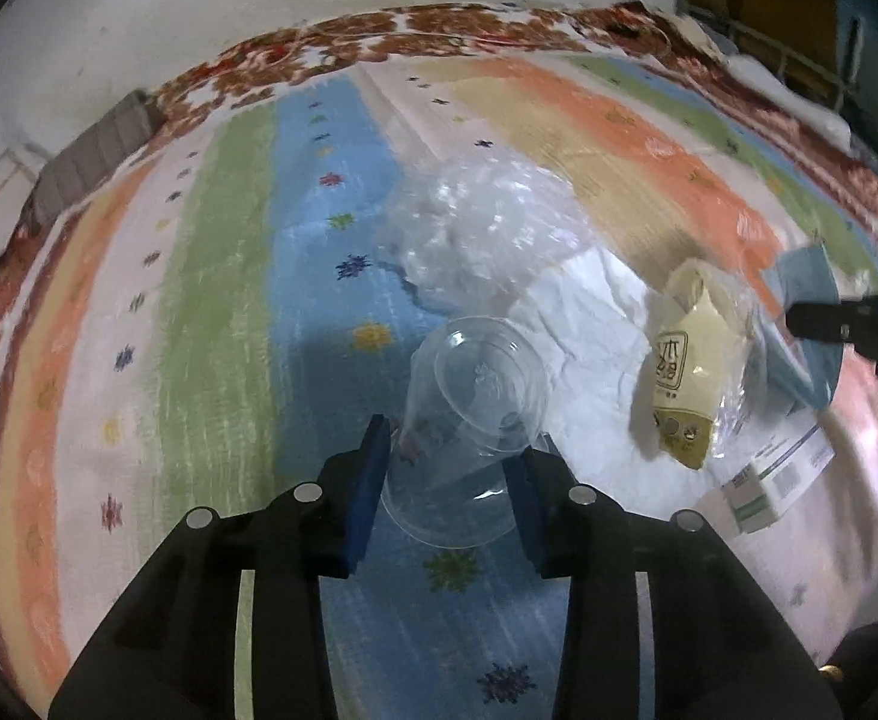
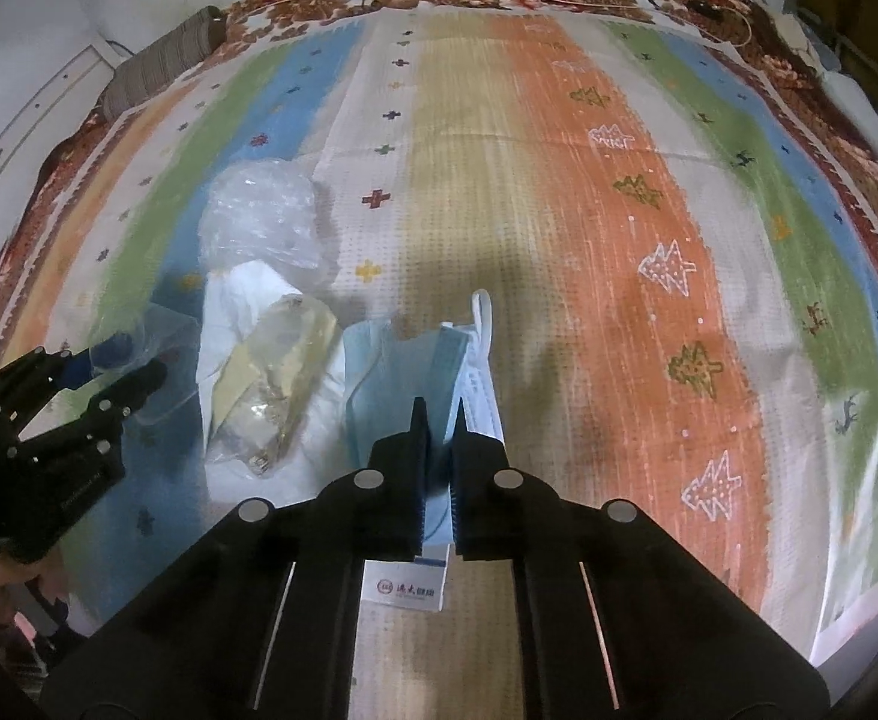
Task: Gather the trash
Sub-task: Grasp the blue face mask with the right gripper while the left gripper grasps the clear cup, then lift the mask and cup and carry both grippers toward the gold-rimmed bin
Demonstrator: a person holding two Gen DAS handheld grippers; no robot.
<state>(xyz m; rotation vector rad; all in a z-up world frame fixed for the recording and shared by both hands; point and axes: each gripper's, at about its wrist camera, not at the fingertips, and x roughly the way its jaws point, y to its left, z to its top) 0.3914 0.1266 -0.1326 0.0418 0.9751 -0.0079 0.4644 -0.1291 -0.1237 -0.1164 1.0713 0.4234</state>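
My left gripper point(image 1: 457, 450) is shut on a clear plastic cup point(image 1: 475, 396) that points away from me above the striped cloth point(image 1: 228, 276). My right gripper point(image 2: 442, 414) is shut on a light blue face mask point(image 2: 414, 360) with a white ear loop; it also shows at the right of the left wrist view point(image 1: 799, 294). Between them lie a crumpled clear plastic bag point(image 1: 487, 228), a white tissue sheet point(image 1: 583, 324) and a yellow snack wrapper point(image 1: 685, 372). The left gripper with the cup shows at the left of the right wrist view point(image 2: 132, 372).
A small white and green box point(image 1: 775, 480) lies right of the wrapper; a white box point(image 2: 405, 585) shows under my right gripper. A grey folded cloth point(image 2: 162, 60) sits at the far left edge. Walls bound the far side.
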